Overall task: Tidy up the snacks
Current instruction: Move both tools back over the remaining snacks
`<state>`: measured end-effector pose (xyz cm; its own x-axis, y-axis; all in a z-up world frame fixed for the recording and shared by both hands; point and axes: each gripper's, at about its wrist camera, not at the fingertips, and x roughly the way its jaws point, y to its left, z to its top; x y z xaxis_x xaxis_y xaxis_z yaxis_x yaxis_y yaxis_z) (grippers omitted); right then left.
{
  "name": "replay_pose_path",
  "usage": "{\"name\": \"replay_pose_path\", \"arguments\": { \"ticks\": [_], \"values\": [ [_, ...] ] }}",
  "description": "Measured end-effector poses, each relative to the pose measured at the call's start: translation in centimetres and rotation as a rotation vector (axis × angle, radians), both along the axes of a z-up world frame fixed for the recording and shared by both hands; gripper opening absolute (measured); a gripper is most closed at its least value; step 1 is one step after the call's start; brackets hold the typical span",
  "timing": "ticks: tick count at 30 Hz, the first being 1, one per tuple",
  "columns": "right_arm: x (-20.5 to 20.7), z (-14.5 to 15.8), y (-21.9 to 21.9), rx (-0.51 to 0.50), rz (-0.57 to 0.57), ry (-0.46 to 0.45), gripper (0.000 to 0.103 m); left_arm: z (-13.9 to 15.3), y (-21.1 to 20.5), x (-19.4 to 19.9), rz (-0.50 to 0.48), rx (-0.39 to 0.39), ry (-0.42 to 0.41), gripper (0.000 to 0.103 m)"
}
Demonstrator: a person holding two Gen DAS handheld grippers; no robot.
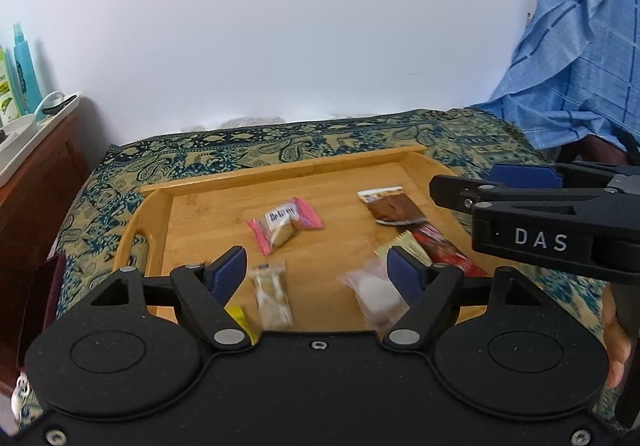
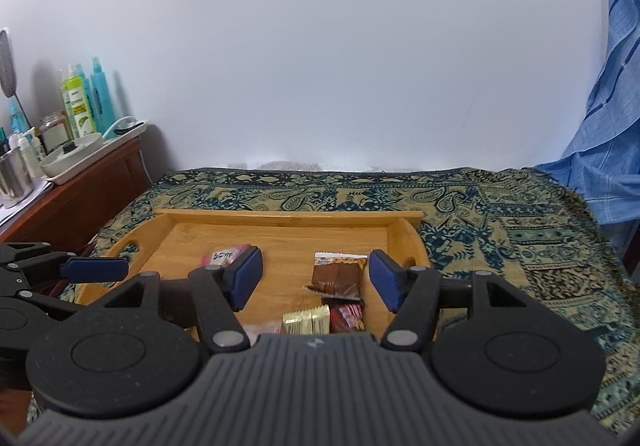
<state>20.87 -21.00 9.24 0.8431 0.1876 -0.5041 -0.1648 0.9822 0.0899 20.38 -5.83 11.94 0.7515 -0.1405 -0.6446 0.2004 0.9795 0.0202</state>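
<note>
Several wrapped snacks lie in a wooden tray (image 1: 280, 170) (image 2: 288, 215) on a patterned cloth. In the left wrist view I see a pink packet (image 1: 285, 223), a brown packet (image 1: 390, 206), a red packet (image 1: 444, 246), a gold packet (image 1: 408, 246), a clear packet (image 1: 272, 292), a round white one (image 1: 374, 290) and a yellow corner (image 1: 239, 316). My left gripper (image 1: 318, 272) hangs open above the tray's near side, nothing between its pads. My right gripper (image 2: 316, 278) is also open and empty, above the brown packet (image 2: 338, 276), gold packet (image 2: 306, 320) and red packet (image 2: 347, 317).
A wooden cabinet (image 2: 80, 194) at the left carries a white tray with bottles (image 2: 86, 102) and a bowl. Blue checked fabric (image 1: 580, 46) hangs at the right. The right gripper's body (image 1: 552, 222) crosses the left view's right side; a hand (image 1: 616, 342) holds it.
</note>
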Motion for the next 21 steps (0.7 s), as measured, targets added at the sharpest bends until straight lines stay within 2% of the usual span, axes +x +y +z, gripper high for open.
{"name": "replay_pose_path", "arguments": {
  "ticks": [10, 21],
  "values": [
    [-5.7, 1.0, -0.8, 0.018, 0.012, -0.021, 0.078, 1.5, -0.8, -6.9, -0.002, 0.009, -0.031, 0.083],
    [-9.5, -0.5, -3.1, 0.048, -0.011, -0.019, 0.081, -0.1, -0.9, -12.1, 0.040, 0.007, -0.044, 0.085]
  ]
}}
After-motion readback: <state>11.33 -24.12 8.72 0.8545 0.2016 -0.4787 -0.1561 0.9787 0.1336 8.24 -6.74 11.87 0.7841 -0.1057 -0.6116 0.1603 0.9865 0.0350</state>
